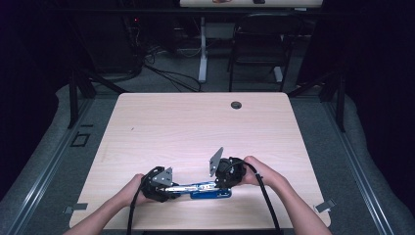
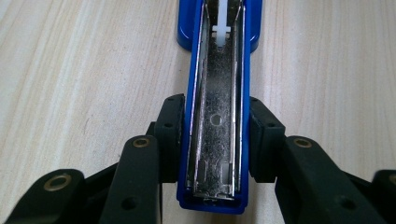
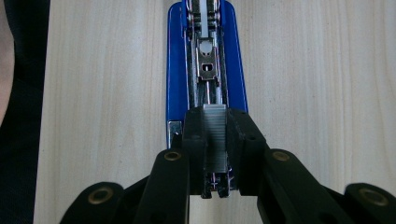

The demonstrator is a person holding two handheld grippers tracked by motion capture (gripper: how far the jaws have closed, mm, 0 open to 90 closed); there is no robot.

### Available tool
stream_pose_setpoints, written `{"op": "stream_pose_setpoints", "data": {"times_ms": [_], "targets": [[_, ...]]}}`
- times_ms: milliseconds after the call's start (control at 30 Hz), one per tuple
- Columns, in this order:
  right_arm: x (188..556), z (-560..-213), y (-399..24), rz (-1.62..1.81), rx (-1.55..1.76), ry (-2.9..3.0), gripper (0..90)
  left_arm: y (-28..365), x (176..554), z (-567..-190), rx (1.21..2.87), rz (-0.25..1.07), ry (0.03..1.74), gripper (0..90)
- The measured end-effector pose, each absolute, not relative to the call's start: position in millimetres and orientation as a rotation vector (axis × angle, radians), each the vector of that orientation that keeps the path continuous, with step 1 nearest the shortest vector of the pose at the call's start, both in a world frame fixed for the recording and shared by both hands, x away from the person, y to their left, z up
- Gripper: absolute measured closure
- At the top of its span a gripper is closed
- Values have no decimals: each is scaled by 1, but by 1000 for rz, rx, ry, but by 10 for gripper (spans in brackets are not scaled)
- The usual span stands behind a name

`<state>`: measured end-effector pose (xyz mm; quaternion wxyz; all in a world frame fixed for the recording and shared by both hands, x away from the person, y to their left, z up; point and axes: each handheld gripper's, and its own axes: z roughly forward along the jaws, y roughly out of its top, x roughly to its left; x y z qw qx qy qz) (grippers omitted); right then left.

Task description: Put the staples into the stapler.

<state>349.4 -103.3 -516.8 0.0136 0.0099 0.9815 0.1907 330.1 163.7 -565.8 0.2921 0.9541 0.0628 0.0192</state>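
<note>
**Stapler opened flat for reloading**

At the near edge of the table (image 1: 195, 122), the blue stapler (image 1: 208, 191) lies opened out. The left gripper (image 2: 215, 135) clamps its flipped-back top cover to steady it. The right gripper (image 3: 215, 140) pinches a strip of staples (image 3: 215, 135) over the magazine, apparently to seat it.

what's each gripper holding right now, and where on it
The left gripper clamps the opened blue stapler by the sides of its lid. The right gripper pinches a strip of staples by its sides, over the stapler's tray.
</note>
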Motion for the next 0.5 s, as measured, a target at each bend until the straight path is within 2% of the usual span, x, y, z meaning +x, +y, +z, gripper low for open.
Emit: {"op": "stream_pose_setpoints", "data": {"times_ms": [500], "targets": [[351,-517,-109,615,4,3062,784,164,330,-566,2543,51,167,634]]}}
